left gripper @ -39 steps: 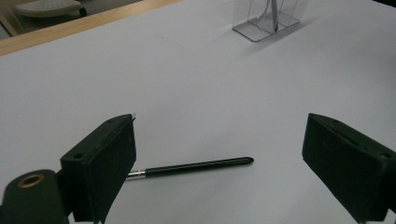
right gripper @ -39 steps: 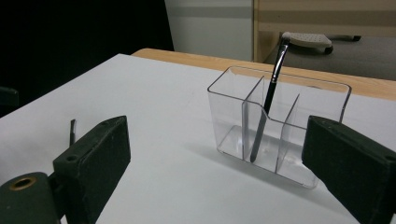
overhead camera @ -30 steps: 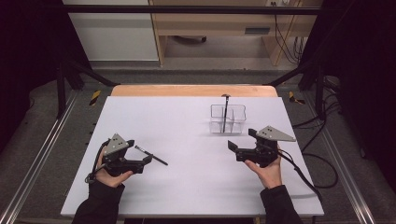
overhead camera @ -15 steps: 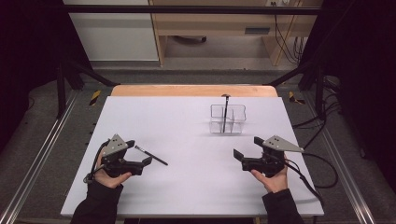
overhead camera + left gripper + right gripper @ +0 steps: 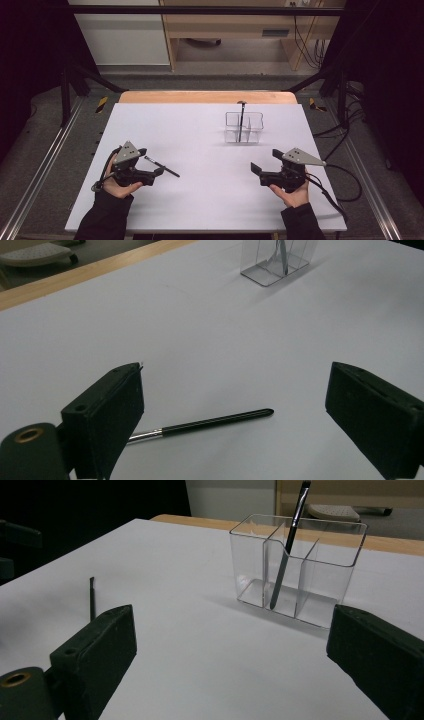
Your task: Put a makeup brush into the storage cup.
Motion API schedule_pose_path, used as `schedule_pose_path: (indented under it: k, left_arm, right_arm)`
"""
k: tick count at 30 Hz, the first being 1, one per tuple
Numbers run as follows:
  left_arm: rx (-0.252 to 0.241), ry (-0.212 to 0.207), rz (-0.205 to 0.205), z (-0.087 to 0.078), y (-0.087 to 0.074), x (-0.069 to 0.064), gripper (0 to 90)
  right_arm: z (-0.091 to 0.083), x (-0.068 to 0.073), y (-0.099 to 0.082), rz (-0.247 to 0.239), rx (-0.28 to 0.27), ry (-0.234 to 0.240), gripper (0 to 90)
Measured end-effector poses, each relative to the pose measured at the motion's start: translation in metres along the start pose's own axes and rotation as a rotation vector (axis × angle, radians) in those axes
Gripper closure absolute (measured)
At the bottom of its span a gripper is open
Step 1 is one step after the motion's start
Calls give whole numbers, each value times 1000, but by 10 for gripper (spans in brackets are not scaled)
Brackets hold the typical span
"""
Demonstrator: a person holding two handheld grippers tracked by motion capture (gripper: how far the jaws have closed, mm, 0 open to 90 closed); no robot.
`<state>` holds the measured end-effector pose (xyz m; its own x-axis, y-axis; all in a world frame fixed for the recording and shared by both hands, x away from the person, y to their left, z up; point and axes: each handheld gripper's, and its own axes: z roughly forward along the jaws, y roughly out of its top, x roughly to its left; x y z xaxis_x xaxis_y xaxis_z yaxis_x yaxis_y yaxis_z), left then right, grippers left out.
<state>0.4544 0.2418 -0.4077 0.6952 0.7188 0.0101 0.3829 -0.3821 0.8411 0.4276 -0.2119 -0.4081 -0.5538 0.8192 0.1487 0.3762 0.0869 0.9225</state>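
A slim black brush [image 5: 163, 167] with a silver ferrule lies flat on the white table [image 5: 200, 150] at the left. My left gripper [image 5: 153, 166] is open just beside it. In the left gripper view the brush [image 5: 216, 422] lies on the table between the wide-open jaws [image 5: 237, 390], untouched. At the back right stands a clear divided organizer [image 5: 243, 128] with a second dark brush [image 5: 241, 119] upright in its middle compartment. My right gripper [image 5: 264, 164] is open and empty, nearer than the organizer [image 5: 298, 570], whose brush [image 5: 287, 550] leans slightly.
A wooden strip [image 5: 207, 97] runs along the table's far edge. Cables [image 5: 345, 185] trail off to the right of the right gripper. Dark frame rails [image 5: 45, 165] flank both sides of the table. A wooden bench [image 5: 230, 30] stands on the floor beyond.
My right gripper has drawn back from the organizer toward the near edge of the table. The left gripper and the lying brush have barely moved.
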Motion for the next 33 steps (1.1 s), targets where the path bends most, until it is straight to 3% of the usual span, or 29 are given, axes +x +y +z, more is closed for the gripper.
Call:
schedule_pose_path:
  k: [12,23,33]
  left_arm:
    - [65,-35,63,8,9,11,77]
    - [175,-41,92,30,0,19,77]
    - [287,-34,164,53,-9,15,75]
  right_arm:
    - [2,3,0,-7,3,7,65]
    - [1,4,1,-12,0,8,64]
    - [3,5,1,-13,7,12,63]
